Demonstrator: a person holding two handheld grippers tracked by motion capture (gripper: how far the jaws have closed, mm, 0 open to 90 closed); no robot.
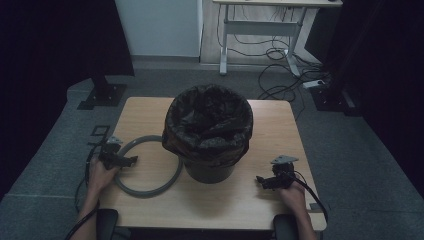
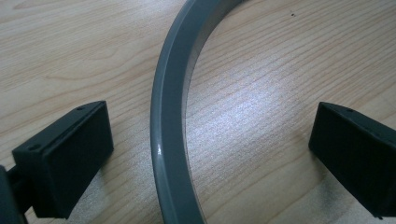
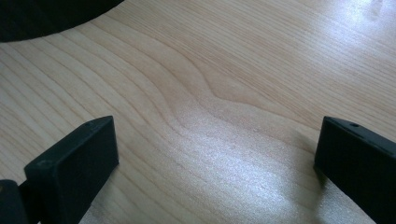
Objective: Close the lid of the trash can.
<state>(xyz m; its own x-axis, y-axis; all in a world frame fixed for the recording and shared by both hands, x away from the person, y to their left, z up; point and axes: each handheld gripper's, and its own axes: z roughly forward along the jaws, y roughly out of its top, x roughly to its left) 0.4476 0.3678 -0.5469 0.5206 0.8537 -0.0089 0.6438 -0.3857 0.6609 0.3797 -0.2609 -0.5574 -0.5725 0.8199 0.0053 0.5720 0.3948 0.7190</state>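
Grey ring [image 2: 170,121] lies flat between the left gripper's [image 2: 210,154] spread jaws, so closing may skid it toward the bin [image 1: 210,167].

We see a dim room with a grey carpeted floor [image 1: 345,150]. A light wooden table [image 1: 260,195] stands in the foreground. Beyond it a white desk frame [image 1: 260,27] stands before a pale wall [image 1: 160,27], cables [image 1: 282,75] tangled beneath. Dark curtains [image 1: 50,40] flank both sides.
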